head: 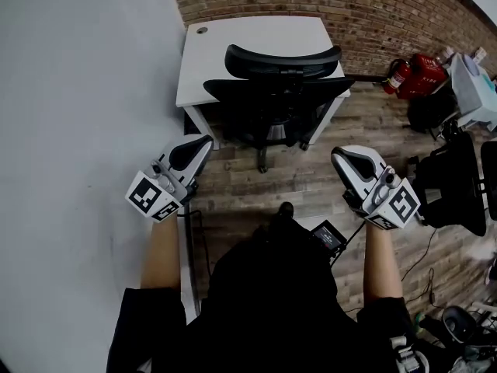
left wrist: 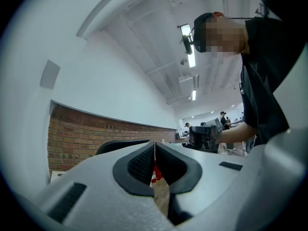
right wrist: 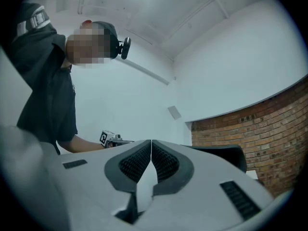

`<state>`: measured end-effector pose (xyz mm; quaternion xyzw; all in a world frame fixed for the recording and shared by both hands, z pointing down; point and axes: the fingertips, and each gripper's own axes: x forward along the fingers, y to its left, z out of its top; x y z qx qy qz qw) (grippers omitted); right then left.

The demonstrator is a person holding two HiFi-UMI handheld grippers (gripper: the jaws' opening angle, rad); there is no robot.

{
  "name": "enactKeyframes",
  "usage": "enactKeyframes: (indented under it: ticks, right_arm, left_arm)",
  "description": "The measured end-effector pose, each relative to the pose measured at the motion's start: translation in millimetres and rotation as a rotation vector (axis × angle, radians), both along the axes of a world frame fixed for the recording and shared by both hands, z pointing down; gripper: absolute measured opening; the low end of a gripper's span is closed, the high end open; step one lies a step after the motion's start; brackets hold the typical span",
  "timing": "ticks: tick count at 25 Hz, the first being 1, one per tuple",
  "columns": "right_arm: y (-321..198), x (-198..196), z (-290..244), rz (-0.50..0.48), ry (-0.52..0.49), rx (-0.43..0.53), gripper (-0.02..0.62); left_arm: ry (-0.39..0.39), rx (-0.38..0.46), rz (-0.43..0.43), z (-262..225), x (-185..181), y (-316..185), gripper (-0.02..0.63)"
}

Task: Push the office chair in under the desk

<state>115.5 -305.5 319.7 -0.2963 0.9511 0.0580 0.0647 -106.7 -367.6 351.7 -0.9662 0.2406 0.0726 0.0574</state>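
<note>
Black mesh and moulded plastic make up the office chair (head: 276,92). It stands at the far middle of the scene, drawn close in against the white worktop (head: 233,33). Its curved headrest shows against the smooth white top, and its broad backrest faces the person. Its dark base spreads over the floor (head: 311,173) of grey-brown wood planks, just below the worktop's near edge. The worktop is a plain rectangle with a small round hole at its far left corner, and it sits against a rough red brick wall (head: 349,6). A flat pale wall (head: 78,92) runs down the left side. Far right, a red fire extinguisher (head: 398,74) stands by the bricks.

Nearer, the left claw (head: 206,140) and the right claw (head: 335,155) are held out at either side, both aimed toward the chair and well apart from it. Each has smooth white shells lined with black ribbed pads (left wrist: 139,162). In each gripper view the two jaws meet tip to tip, with nothing caught between them. A cube with square black-and-white markers (head: 154,195) rides behind each claw.
</note>
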Motion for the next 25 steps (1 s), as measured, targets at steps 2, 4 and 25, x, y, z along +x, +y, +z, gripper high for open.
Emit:
enactKeyframes:
  ticks: [2,4,25]
  right_arm:
    - [14.1,-3.7,10.7,0.004,0.013,-0.018,0.012]
    - [24.6,-6.1,17.8,0.01,0.002,-0.033,0.011]
    - [144.9,52.9,73.4,-0.009,0.047,-0.165,0.006]
  left_arm:
    - [0.012,-0.018,0.012,8.4,5.0,10.3,0.021]
    - [0.029,-0.033,0.024,13.6,8.7,20.3,0.021]
    - [0.045,-0.19,0.121,57.2,128.6,154.5,0.021]
